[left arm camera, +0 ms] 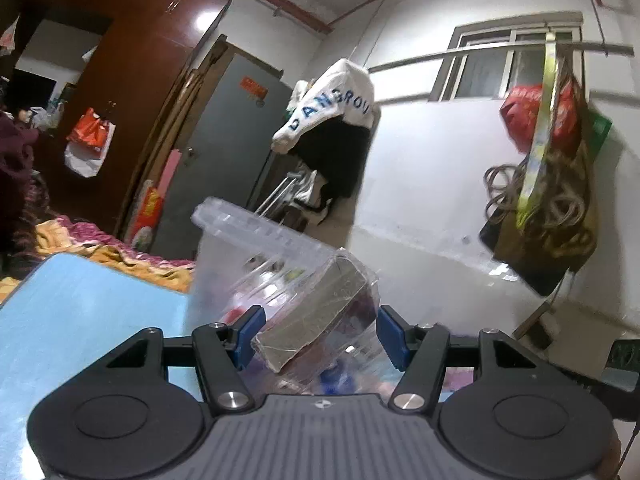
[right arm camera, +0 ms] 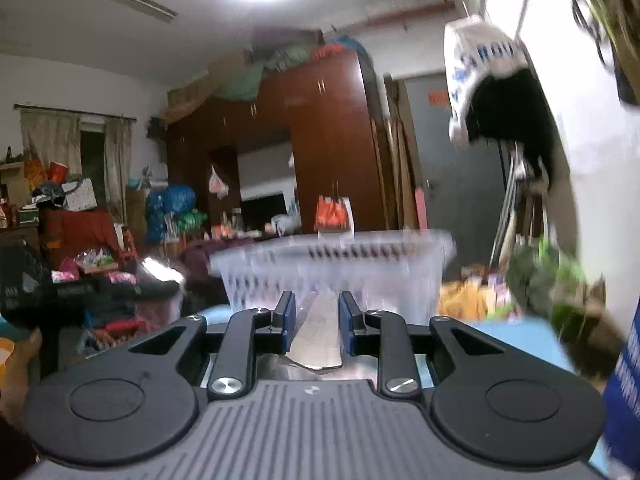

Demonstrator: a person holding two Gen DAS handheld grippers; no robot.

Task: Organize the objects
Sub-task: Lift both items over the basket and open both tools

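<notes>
In the left wrist view my left gripper is shut on a grey box in crinkled clear wrap, which sits tilted between the blue pads. Just behind it stands a clear plastic basket on the blue table; red and blue items show blurred through the plastic. In the right wrist view my right gripper is shut on a thin silvery wrapped piece that juts back toward the camera. The same slotted clear basket stands straight ahead of it, blurred.
A blurred green bundle and colourful packets lie at the table's right. A blue printed object fills the right edge. A white wall with hanging clothes and bags stands behind; a patterned blanket lies left.
</notes>
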